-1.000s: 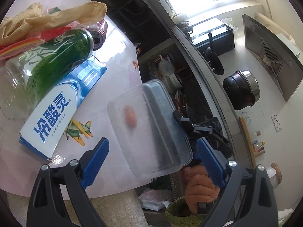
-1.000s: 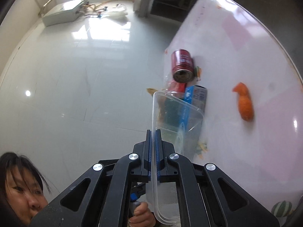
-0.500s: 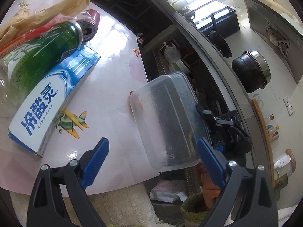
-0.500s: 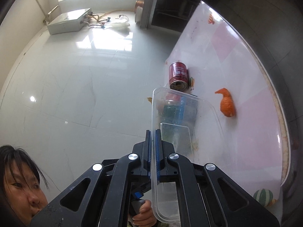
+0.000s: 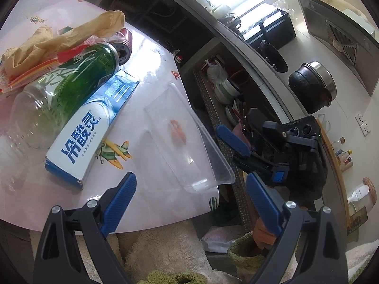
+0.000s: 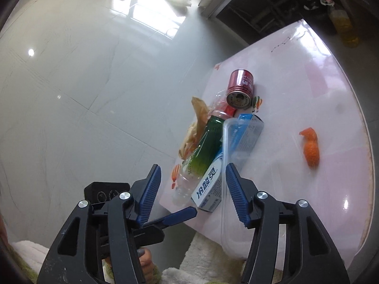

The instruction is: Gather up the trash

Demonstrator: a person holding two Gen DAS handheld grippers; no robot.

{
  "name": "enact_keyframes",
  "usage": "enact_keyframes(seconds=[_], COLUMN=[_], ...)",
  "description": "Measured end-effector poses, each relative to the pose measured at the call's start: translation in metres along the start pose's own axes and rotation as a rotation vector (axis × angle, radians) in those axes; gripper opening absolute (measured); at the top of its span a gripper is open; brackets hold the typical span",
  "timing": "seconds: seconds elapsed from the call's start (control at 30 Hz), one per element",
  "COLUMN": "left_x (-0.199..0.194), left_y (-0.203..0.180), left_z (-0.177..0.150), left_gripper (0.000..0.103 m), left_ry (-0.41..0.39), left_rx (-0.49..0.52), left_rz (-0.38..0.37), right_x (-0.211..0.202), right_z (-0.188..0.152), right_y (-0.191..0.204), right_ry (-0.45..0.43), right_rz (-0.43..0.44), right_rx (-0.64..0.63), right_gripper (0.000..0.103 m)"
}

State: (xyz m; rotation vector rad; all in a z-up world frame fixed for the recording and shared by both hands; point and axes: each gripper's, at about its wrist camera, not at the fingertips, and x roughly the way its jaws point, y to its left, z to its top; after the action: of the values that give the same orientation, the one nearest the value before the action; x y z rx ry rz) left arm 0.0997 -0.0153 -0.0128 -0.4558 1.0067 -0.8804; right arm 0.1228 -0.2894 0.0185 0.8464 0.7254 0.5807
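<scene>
Clear plastic container lies tilted at the near edge of the pink surface, its long axis running from the near edge inward and one corner overhanging that edge. Right gripper: fingers opening, container rim between them but pads not pressing it; left gripper: fingers spread wide, nothing between them. Toothpaste box and green bottle lie parallel just beside the container toward the left edge with a red can beyond them, an orange peel well apart on the open side.
</scene>
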Motion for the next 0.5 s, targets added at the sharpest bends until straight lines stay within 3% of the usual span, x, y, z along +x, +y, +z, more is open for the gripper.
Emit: enact_keyframes(seconds=[0.13,0.23,0.4,0.5], left_x=[0.008,0.015,0.022,0.024], left_y=[-0.003,-0.007,-0.014,-0.019], left_z=[0.002,0.004,0.003,0.002], left_gripper=[0.091,0.091,0.089,0.085], left_ry=[0.009,0.017,0.018,0.017], left_rx=[0.014,0.048,0.111,0.158], left_rz=[0.003,0.053,0.158,0.221], right_x=[-0.033,-0.042,0.002,0.029], right_z=[0.010,0.025,0.040,0.042], right_y=[-0.013,-0.036,-0.063,-0.073], right_ry=[-0.086,-0.107,0.080,0.150], right_rz=[-0.043,-0.201,-0.515,-0.560], right_rx=[0.022,0.080,0.037,0.003], right_gripper=[0.057,0.049,0.040,0.035])
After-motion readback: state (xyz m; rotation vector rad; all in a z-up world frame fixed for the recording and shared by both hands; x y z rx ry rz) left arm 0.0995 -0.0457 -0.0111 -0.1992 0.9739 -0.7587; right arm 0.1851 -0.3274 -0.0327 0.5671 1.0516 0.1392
